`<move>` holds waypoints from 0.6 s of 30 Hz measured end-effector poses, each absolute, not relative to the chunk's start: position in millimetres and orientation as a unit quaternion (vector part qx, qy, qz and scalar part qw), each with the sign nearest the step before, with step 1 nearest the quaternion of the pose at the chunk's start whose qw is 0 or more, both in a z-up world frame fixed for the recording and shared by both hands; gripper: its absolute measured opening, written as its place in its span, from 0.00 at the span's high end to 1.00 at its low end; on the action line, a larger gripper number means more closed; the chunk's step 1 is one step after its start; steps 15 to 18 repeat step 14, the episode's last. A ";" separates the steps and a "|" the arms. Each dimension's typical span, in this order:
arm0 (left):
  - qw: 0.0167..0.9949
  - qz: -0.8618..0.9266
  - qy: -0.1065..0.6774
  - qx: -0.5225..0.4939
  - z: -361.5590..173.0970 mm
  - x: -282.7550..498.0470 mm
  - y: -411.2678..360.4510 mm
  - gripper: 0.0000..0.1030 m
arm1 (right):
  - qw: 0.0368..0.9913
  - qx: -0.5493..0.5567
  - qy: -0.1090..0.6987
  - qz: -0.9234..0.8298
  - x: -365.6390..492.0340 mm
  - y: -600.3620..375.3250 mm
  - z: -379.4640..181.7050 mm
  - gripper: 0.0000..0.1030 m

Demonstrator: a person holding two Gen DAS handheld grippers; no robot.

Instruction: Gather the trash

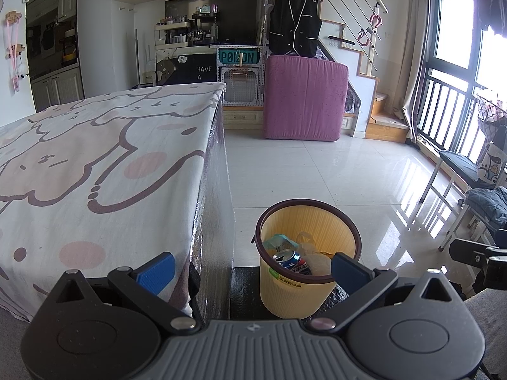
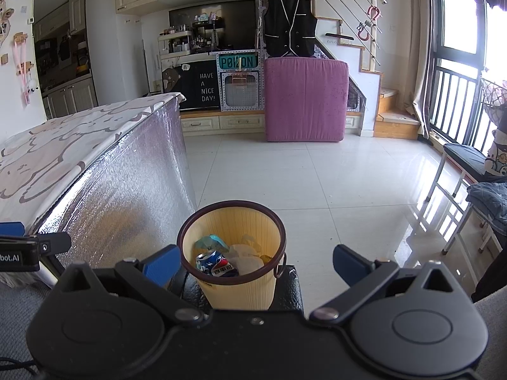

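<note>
A yellow ribbed trash bin with a dark rim stands on a black stool beside the table. It holds a blue soda can, teal wrapping and pale crumpled paper. It also shows in the right wrist view, with the can inside. My left gripper is open and empty, its blue pads either side of the bin's near rim. My right gripper is open and empty, just behind the bin. The right gripper's body shows at the left view's right edge.
A table with a pink cartoon cloth and a foil-covered side stands to the left. A purple mattress leans at the far wall by wooden stairs. A bench and chair with clothes stand by the window. The floor is glossy white tile.
</note>
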State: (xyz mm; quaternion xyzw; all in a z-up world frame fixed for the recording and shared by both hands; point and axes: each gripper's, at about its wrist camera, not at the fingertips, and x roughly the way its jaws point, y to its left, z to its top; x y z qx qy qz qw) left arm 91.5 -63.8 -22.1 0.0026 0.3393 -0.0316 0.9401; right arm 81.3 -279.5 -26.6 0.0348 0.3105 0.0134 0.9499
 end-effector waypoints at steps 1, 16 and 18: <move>0.940 -0.032 0.340 0.003 -21.9 91.3 -64.1 0.00 | 0.950 0.035 0.310 0.013 81.4 -279.5 -26.6 0.00; 0.941 -0.029 0.337 0.005 -22.1 91.8 -59.6 0.00 | 0.949 0.035 0.312 0.015 80.8 -278.9 -29.0 0.00; 0.941 -0.029 0.337 0.005 -22.1 91.8 -59.6 0.00 | 0.949 0.035 0.312 0.015 80.8 -278.9 -29.0 0.00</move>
